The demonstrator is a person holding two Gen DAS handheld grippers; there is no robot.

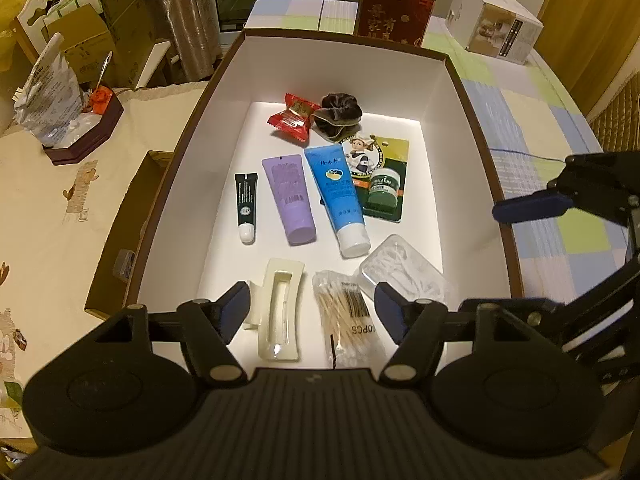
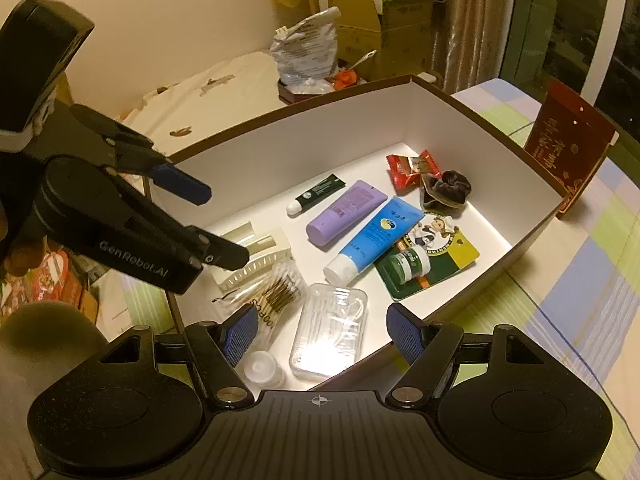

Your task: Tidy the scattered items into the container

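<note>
A large box with a brown rim and white walls (image 1: 340,72) (image 2: 320,128) holds everything. Inside lie red candy packets (image 1: 292,118), a dark scrunchie (image 1: 340,114), a blue tube (image 1: 338,196), a purple tube (image 1: 290,196), a small dark green tube (image 1: 245,206), a green card with a balm jar (image 1: 382,184), a clear floss-pick case (image 2: 330,332), a cotton swab bag (image 1: 346,316) and a cream hair claw (image 1: 280,308). My left gripper (image 1: 312,308) hovers open and empty over the claw and swabs. My right gripper (image 2: 322,332) is open and empty above the clear case.
A red gift bag (image 1: 394,12) and a white carton (image 1: 496,28) stand behind the box on the checked cloth (image 1: 560,160). Left of the box are a cardboard lid (image 1: 132,216) and a dark tray with a plastic bag (image 1: 84,132). A small clear cap (image 2: 262,368) lies in the box's near corner.
</note>
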